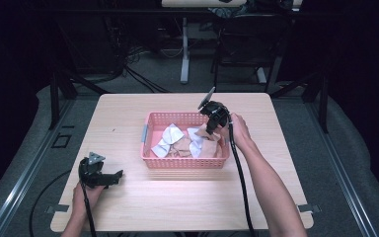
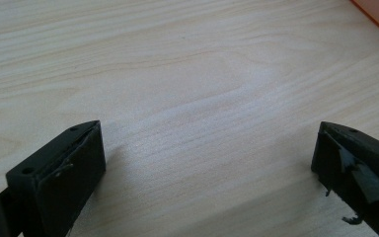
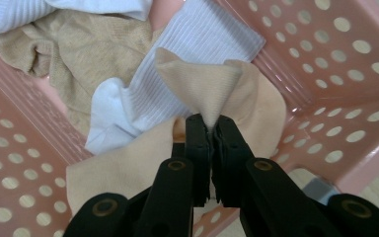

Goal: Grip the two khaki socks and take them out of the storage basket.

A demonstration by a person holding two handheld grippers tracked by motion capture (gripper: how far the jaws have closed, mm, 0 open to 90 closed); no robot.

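A beige sock point(image 3: 212, 94), soft, light and likely to drape, is lying in the pink perforated basket point(image 3: 325, 59) while the right gripper point(image 3: 210, 129) is pinching a raised fold, and the left gripper point(image 2: 207, 163) is idling wide open over the wooden table point(image 2: 177, 74).

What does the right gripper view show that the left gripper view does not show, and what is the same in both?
Right gripper view: the right gripper is shut on a fold of a beige sock, over a white ribbed sock and a tan sock lying in the pink basket.

Left gripper view: the left gripper stands open with nothing between its jaws, above the bare wooden table.

Both: a pair of black jaws rising from the bottom, and some part of the pink basket, which in the left gripper view is a corner at the top right.
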